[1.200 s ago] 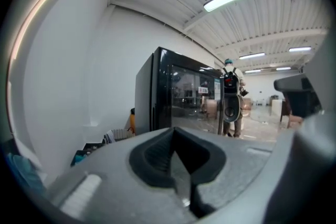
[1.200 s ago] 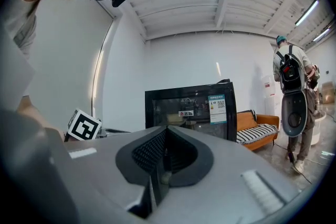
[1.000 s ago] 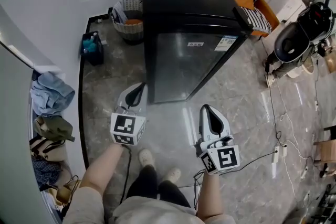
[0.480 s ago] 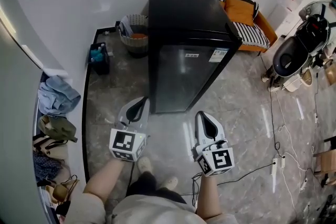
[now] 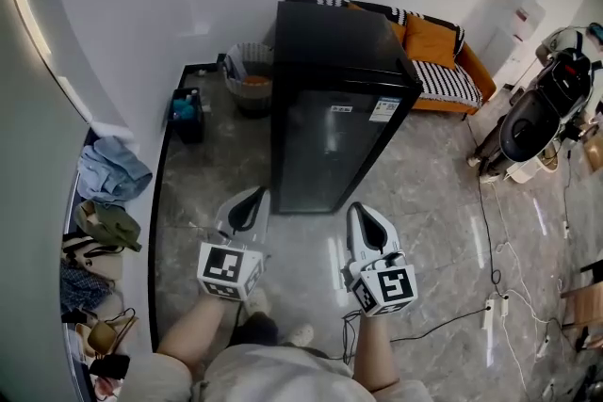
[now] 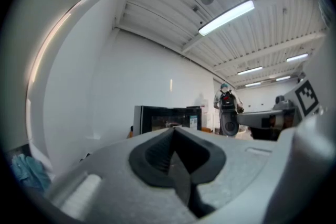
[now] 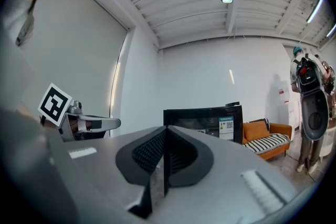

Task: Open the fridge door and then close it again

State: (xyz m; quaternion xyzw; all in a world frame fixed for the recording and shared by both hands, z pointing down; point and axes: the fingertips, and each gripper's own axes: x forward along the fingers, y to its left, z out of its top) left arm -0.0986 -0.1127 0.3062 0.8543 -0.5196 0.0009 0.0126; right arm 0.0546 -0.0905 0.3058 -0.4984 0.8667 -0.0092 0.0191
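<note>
Black fridge [image 5: 332, 52] stands on the marble floor [image 5: 415, 202] against the white wall. Its door [image 5: 325, 151] is shut and faces the person, with small labels near the top edge. A basket [image 5: 247, 75] sits just beside the fridge on one side; an orange sofa [image 5: 435, 47] with striped cushions sits behind it on the other. The person stands in front, well apart from the fridge, a gripper in each hand, both pointing level toward the door. Left gripper [image 5: 252, 196]: jaws clenched together, nothing between them. Right gripper [image 5: 362, 211]: jaws likewise pressed tight, empty. Blue crate [image 5: 188, 113] by the wall. Heap of clothes [image 5: 111, 174] far left. Scooter [image 5: 532, 122] at right, a cable [image 5: 490, 231] trailing across the floor near it.
</note>
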